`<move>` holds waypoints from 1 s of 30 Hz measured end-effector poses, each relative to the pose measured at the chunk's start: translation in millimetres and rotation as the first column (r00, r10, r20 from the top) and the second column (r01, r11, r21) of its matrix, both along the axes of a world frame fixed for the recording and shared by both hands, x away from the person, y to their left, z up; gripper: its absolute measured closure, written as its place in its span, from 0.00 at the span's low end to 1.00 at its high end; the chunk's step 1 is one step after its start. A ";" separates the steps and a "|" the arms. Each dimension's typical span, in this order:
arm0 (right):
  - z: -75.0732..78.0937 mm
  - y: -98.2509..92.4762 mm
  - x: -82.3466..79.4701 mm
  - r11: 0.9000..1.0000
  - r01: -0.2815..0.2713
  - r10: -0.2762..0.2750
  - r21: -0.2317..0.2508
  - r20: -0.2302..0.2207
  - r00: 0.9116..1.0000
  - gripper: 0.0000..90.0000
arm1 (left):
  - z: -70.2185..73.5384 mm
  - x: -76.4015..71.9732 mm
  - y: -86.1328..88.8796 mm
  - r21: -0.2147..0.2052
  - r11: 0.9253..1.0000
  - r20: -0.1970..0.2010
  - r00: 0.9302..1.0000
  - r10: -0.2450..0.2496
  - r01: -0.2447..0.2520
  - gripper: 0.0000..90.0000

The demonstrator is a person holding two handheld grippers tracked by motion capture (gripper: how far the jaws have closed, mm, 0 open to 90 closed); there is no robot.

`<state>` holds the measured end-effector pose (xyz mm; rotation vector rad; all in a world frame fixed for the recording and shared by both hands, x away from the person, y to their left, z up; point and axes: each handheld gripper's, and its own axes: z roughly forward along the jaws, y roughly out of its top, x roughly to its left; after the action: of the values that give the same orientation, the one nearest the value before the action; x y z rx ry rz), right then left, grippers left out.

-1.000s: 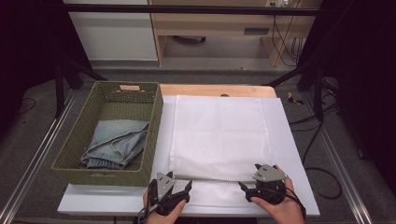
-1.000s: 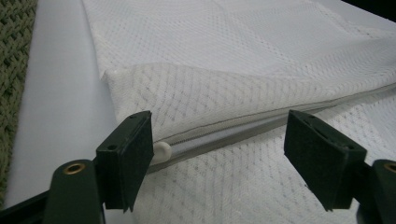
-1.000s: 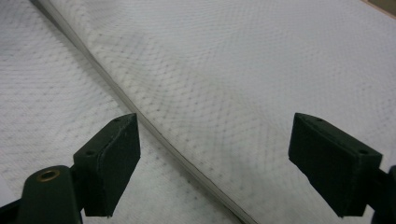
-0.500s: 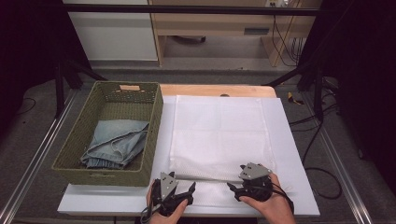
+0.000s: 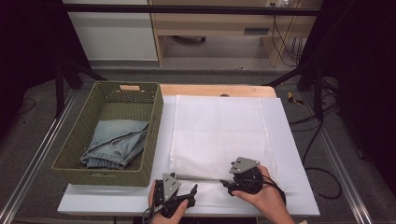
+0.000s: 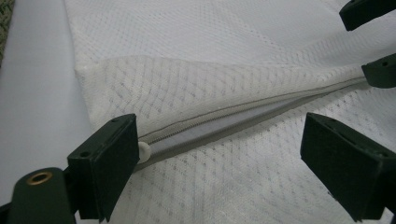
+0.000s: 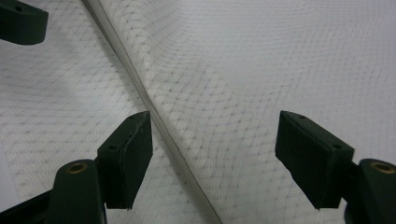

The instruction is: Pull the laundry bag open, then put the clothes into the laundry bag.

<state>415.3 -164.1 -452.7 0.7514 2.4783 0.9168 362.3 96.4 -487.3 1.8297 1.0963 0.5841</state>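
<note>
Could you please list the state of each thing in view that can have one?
Mesh bag: flat on the table, zipper partly open.
Jeans: folded, lying in the basket.
Basket: upright, lidless.
Left tongs: open, jaws have just been opening, astride the zipper.
Right tongs: open, jaws have just been closing, astride the zipper.

A woven green basket (image 5: 84, 154) stands on the left part of the counter (image 5: 299, 186), its wall just beside the white sheet covering the top. Folded blue denim jeans (image 5: 116, 142) lie inside it, toward the near end. A tan label (image 5: 129, 87) sits on the far rim. Cables (image 5: 285, 35) trail on the floor beyond.
</note>
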 end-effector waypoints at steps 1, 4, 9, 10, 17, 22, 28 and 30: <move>0.5 0.6 0.9 1.000 -0.008 0.008 -0.005 0.001 1.000 0.33 | 0.1 -0.5 -0.5 0.002 1.000 0.002 1.000 0.001 -0.001 0.13; 0.8 2.7 2.2 1.000 -0.019 0.019 0.000 -0.001 1.000 0.33 | 0.5 -1.2 -1.5 0.001 1.000 0.006 1.000 0.002 -0.002 0.13; -0.3 5.5 3.5 0.999 -0.037 0.037 -0.010 -0.008 0.999 0.38 | 3.5 -0.5 0.4 -0.007 1.000 0.012 1.000 0.019 -0.019 0.13; -0.4 5.6 3.4 0.999 -0.042 0.042 -0.009 -0.008 0.999 0.39 | 3.7 -1.2 1.4 -0.004 1.000 0.015 1.000 0.025 -0.025 0.13; -2.6 7.5 3.6 0.998 -0.051 0.051 -0.019 -0.008 0.999 0.44 | 3.2 -1.8 1.6 -0.007 1.000 0.017 1.000 0.024 -0.024 0.12; -4.3 10.2 3.3 0.998 -0.059 0.059 -0.024 -0.010 0.998 0.44 | 2.8 -2.0 1.0 -0.003 1.000 0.021 1.000 0.022 -0.022 0.12; -5.1 10.1 3.6 0.998 -0.059 0.059 -0.023 -0.006 0.998 0.44 | 3.1 -1.5 1.7 -0.002 1.000 0.022 0.999 0.024 -0.024 0.12; -6.1 10.5 3.6 0.998 -0.064 0.063 -0.023 -0.007 0.998 0.45 | 2.6 -1.1 1.6 -0.004 1.000 0.018 1.000 0.024 -0.024 0.12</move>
<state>418.9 -153.6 -458.8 0.6726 2.5272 0.9078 361.2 98.0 -484.6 1.8068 1.1082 0.6103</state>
